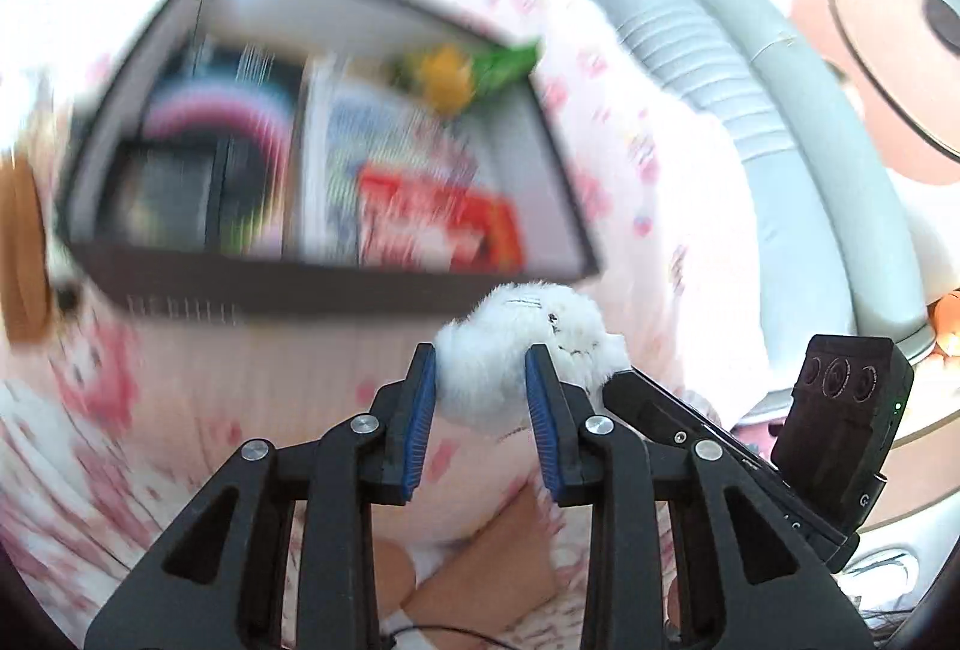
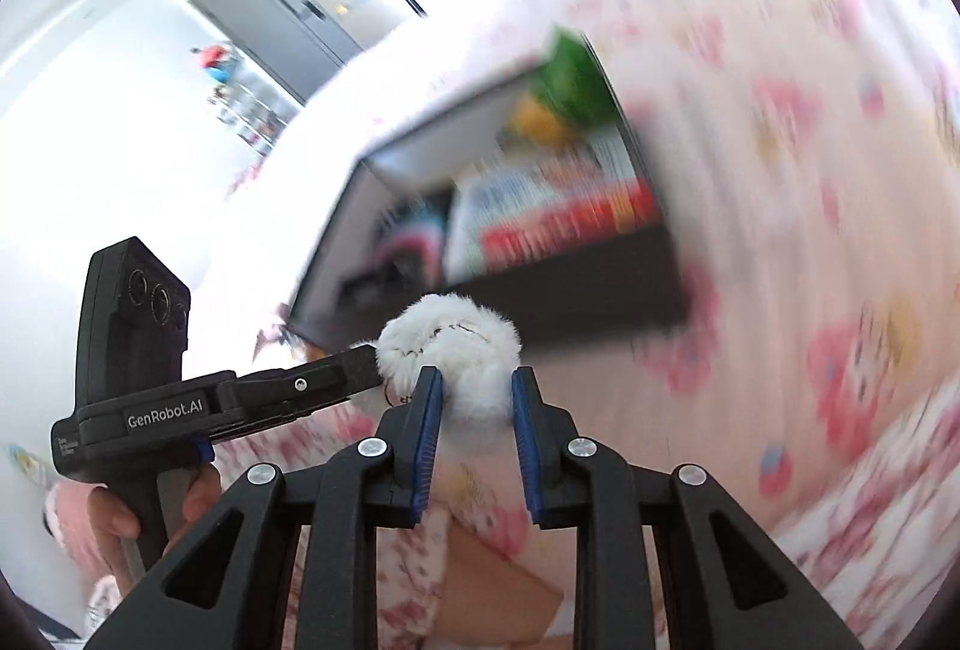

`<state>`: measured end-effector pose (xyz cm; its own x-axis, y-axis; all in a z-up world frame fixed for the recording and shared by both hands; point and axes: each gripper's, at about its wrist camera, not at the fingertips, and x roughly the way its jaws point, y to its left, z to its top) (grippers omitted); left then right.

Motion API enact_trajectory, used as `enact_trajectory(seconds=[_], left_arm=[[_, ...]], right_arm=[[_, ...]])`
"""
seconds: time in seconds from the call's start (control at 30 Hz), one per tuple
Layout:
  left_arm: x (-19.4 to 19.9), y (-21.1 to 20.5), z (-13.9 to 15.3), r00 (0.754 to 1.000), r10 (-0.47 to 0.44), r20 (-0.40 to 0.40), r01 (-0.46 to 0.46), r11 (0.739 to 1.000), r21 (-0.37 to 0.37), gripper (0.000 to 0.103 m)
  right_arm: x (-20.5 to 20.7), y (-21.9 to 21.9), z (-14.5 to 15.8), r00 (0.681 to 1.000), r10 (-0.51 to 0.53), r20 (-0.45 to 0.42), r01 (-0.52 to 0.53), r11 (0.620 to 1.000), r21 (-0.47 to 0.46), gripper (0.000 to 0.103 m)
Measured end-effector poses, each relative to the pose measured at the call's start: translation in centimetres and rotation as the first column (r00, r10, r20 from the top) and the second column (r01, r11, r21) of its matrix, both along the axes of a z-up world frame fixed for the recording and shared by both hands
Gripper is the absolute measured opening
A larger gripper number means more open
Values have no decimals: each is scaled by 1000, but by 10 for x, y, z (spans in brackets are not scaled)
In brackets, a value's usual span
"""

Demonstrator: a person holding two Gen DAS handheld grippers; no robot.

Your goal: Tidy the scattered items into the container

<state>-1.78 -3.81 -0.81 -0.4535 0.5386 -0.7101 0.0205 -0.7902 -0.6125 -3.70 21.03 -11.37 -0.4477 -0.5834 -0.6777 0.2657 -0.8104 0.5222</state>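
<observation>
Your left hand-held gripper [image 1: 480, 398] and right hand-held gripper [image 2: 477, 413] both pinch the white fluffy toy [image 1: 522, 344]. Beyond it, the dark box [image 1: 336, 278] on the bed holds blurred books, a yellow toy [image 1: 444, 77] and a green packet [image 1: 504, 59].

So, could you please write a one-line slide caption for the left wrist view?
Both claws, left and right, grip a white fluffy toy before the open, filled dark box.

— What sort of place is this?
— A home, a bedroom by the look of it. A bed [image 1: 606, 152] spreads under a pink cartoon-print sheet [image 2: 780, 206].
— Anything else?
— A padded grey headboard [image 1: 774, 206] curves along the bed's edge, a big plush toy [image 1: 870, 68] leans behind it, and a grey door [image 2: 270, 14] stands in a bright white wall.
</observation>
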Motion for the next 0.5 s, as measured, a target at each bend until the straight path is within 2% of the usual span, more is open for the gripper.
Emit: enact_trajectory(seconds=[0.03, 0.07, 0.1, 0.2, 0.3, 0.33, 0.37, 0.4, 0.43, 0.47, 0.5], left_arm=[[-2, -10, 13, 1000, 6, -25, -6, 1000, -17, 30], [-17, -4, 12, 999, 12, -35, -13, 1000, -28, 30], [-25, -13, 22, 999, 24, -35, -25, 999, -37, 30], [-65, -16, 11, 997, 70, -33, -72, 996, -47, 30], [-88, -35, 2, 990, 143, -8, -144, 988, -52, 30], [-115, -25, -28, 987, 162, 4, -161, 986, -53, 30], [-133, -25, -43, 985, 174, 15, -173, 983, -58, 30], [-132, -37, -38, 983, 180, 27, -178, 982, -63, 30], [-148, -43, -46, 982, 183, 50, -179, 982, -67, 30], [-169, -38, -74, 981, 181, 65, -177, 982, -67, 30], [-184, -40, -85, 981, 180, 78, -175, 982, -70, 30]], right_arm=[[-8, -10, 7, 1000, 6, -26, -6, 1000, 5, 20], [-16, -17, 12, 999, 10, -40, -9, 1000, 6, 20], [-23, -1, 26, 999, 16, -39, -16, 1000, 13, 20], [-60, -7, 38, 998, 45, -41, -43, 998, 50, 21], [-103, -48, 35, 995, 89, -39, -86, 992, 89, 21], [-118, -58, 30, 995, 99, -21, -96, 991, 97, 21], [-132, -65, 24, 994, 106, -3, -105, 989, 101, 21], [-142, -64, 21, 994, 108, 18, -109, 989, 104, 21], [-156, -71, 14, 993, 116, 36, -119, 986, 114, 21], [-168, -77, 10, 991, 124, 47, -129, 983, 127, 21], [-182, -83, 4, 990, 128, 58, -135, 981, 141, 21]])
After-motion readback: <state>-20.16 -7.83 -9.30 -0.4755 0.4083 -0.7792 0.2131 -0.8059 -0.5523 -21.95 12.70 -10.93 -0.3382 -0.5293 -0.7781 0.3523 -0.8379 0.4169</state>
